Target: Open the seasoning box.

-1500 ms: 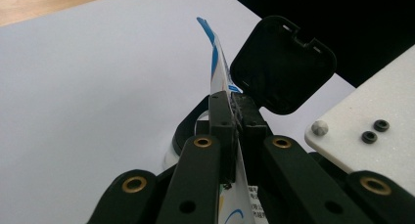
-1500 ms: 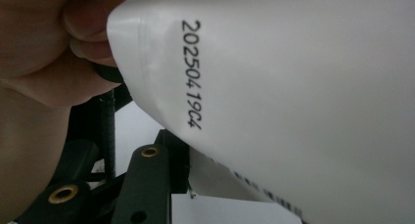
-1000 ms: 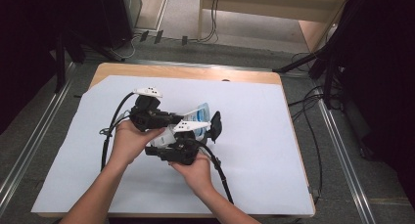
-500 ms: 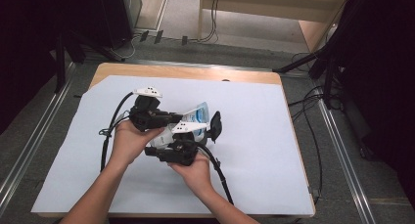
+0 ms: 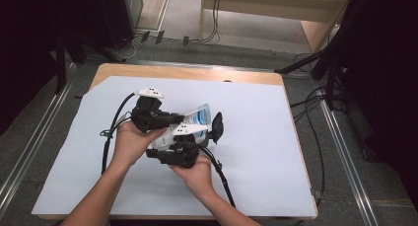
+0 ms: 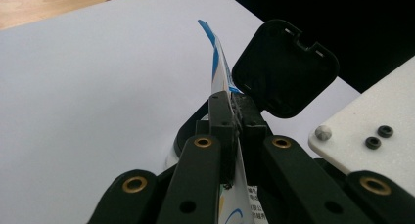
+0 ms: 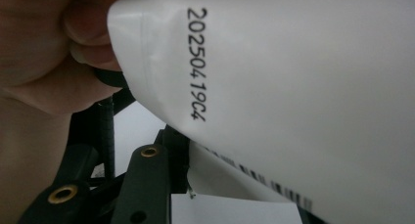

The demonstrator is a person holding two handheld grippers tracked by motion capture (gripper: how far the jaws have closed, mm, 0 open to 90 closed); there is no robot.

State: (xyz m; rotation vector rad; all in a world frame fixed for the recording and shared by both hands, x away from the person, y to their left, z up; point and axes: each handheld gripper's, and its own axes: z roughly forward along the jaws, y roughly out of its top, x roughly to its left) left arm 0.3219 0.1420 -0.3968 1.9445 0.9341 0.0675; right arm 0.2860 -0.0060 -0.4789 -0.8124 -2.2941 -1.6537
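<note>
A white pouch with blue print (image 5: 199, 115) hangs above the white sheet, held between both grippers. My left gripper (image 5: 180, 118), in the left hand, is shut on the pouch's thin edge (image 6: 218, 62), and its jaws (image 6: 234, 104) pinch the seam. My right gripper (image 5: 204, 132), in the right hand just below it, has the pouch's body between its jaws. One square black pad (image 6: 286, 70) lies against the pouch's side. In the right gripper view the pouch's white face with a printed date code (image 7: 293, 87) is very close. One black finger (image 7: 147, 180) rests against it and the other is hidden.
A white sheet (image 5: 276, 152) covers most of the wooden table (image 5: 197, 73). Black cables (image 5: 222, 179) trail from the grippers toward the near edge. Floor rails and more cables run beside the table on the left and right.
</note>
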